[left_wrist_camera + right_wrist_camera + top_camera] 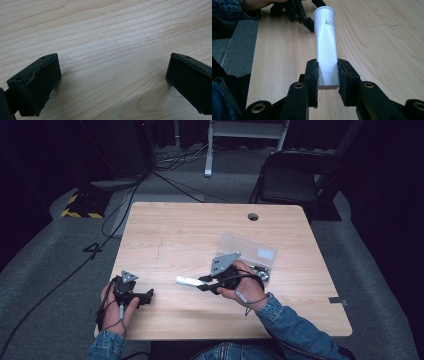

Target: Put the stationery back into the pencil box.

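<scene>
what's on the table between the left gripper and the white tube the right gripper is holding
Nothing but bare wood. In the high view, the table is empty between the left gripper and the white tube clamped in the right gripper.

Light falls from overhead on the wooden surface; the room around it sinks into darkness. The high view is soft, and both close views blur nearest the lens.

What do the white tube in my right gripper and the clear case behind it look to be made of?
The white tube looks like matte plastic: smooth skin, soft sheen, pinched flat where the right gripper clamps it. The clear case looks like rigid transparent plastic: the wooden table shows through it. Neither is certain.
</scene>
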Available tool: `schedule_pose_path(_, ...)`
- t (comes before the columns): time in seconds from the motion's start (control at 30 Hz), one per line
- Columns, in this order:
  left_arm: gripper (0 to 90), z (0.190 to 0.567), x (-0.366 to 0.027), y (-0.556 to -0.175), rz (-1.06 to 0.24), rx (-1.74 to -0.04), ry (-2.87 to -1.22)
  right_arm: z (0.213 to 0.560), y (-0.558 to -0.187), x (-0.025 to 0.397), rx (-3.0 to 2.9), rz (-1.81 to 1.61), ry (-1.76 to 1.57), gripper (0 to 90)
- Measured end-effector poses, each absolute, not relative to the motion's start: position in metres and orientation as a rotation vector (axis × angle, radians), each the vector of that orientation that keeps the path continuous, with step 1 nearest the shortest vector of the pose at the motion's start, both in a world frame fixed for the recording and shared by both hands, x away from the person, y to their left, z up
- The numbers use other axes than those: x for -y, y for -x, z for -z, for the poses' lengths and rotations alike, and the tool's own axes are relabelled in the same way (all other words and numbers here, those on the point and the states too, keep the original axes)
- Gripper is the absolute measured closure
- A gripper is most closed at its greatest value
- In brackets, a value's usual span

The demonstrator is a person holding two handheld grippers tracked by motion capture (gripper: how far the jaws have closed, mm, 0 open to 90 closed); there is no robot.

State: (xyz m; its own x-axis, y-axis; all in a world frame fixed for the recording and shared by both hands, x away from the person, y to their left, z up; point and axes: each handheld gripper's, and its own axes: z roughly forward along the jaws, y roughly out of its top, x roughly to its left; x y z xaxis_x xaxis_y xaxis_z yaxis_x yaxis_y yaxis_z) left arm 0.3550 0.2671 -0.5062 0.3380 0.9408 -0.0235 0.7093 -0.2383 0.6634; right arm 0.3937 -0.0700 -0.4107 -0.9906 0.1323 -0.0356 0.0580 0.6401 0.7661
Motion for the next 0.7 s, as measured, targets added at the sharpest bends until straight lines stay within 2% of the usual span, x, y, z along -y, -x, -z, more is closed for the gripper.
schedule_pose_path(0.7, 0.0, 0.506, -0.267, -0.355, -0.519, -1.438, -2.027, 0.390, -0.414, 0.122, -2.740, -1.259, -0.262, 71.9)
